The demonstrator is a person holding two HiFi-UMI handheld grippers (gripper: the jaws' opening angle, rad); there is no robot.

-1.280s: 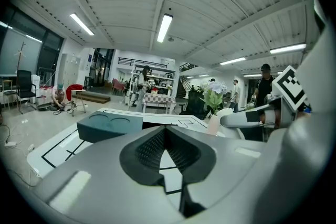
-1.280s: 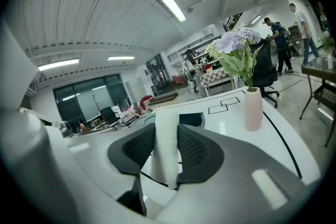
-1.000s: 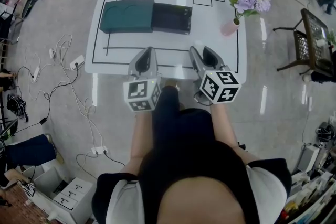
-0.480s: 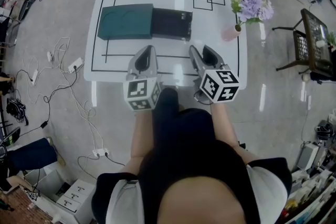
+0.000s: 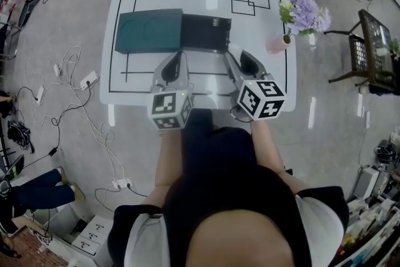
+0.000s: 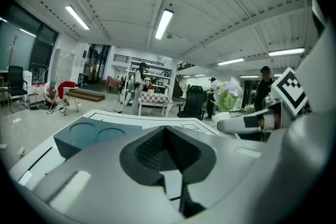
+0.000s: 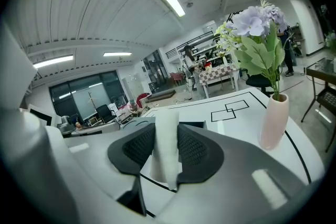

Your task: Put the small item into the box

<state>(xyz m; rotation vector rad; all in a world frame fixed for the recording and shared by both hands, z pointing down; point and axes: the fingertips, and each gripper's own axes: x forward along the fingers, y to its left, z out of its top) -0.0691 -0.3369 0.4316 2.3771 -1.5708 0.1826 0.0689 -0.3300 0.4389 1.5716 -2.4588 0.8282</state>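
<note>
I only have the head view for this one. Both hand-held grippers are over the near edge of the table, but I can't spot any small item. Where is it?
Observer: The right gripper view shows a white item clamped upright between the jaws of the right hand-held gripper.
Operator: Is the other one carrying anything?
Observer: No. In its own view, the left hand-held gripper has its jaws together with nothing between them.

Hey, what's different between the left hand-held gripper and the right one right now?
The right hand-held gripper is shut on a small white item; the left hand-held gripper holds nothing, its jaws together. The left one is nearest the teal tray, the right one nearest the dark box beside it. Both carry marker cubes and hover over the white table near its front edge.
</note>
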